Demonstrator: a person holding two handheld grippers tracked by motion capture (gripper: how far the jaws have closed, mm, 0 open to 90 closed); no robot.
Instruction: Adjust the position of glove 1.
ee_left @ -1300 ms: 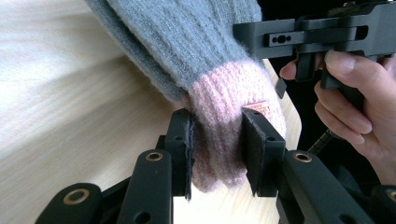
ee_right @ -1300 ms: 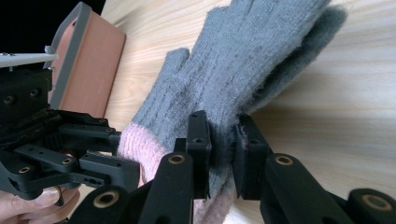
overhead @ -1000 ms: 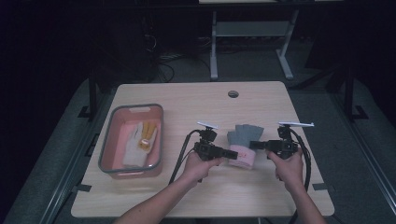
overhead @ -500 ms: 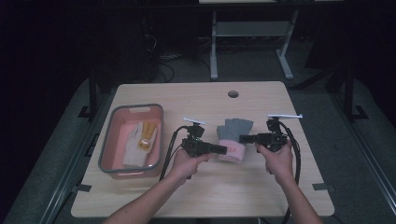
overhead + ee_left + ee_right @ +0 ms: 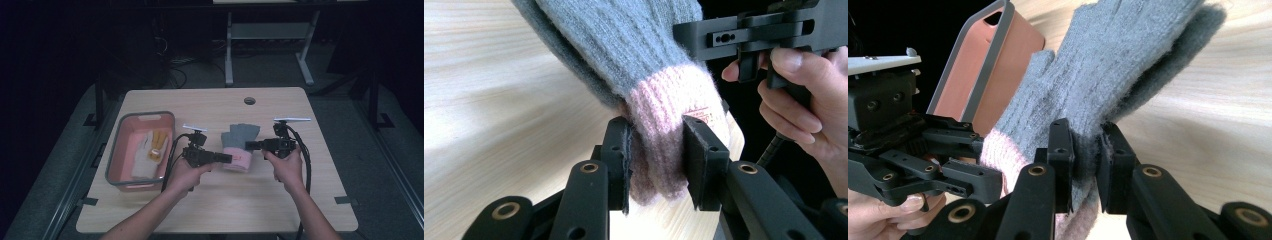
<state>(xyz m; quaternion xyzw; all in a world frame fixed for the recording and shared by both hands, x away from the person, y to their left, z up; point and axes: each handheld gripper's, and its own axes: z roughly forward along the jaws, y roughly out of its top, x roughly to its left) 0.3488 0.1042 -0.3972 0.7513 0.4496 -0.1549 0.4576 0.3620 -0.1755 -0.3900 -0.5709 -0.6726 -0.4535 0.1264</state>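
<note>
Glove (image 5: 239, 146), grey with pink cuff, held between both grippers near table (image 5: 210, 215) centre. Left gripper (image 5: 656, 160) clamps the pink cuff; right gripper (image 5: 1084, 160) pinches the grey edge. Farther left, pink bin (image 5: 116, 165) holds another glove (image 5: 142, 155).

This looks like a lab or recording studio, not a home. A plain light wooden table (image 5: 210, 210) with a round cable hole (image 5: 249, 100) sits at the centre of the frame, with dark curtain-like surroundings along the top and both sides. On the grey floor (image 5: 280, 75) in the upper middle lie loose black cables (image 5: 175, 70), beside the metal legs of another table (image 5: 270, 45), and black frame rails (image 5: 97, 100) flank the table at left and right.
</note>
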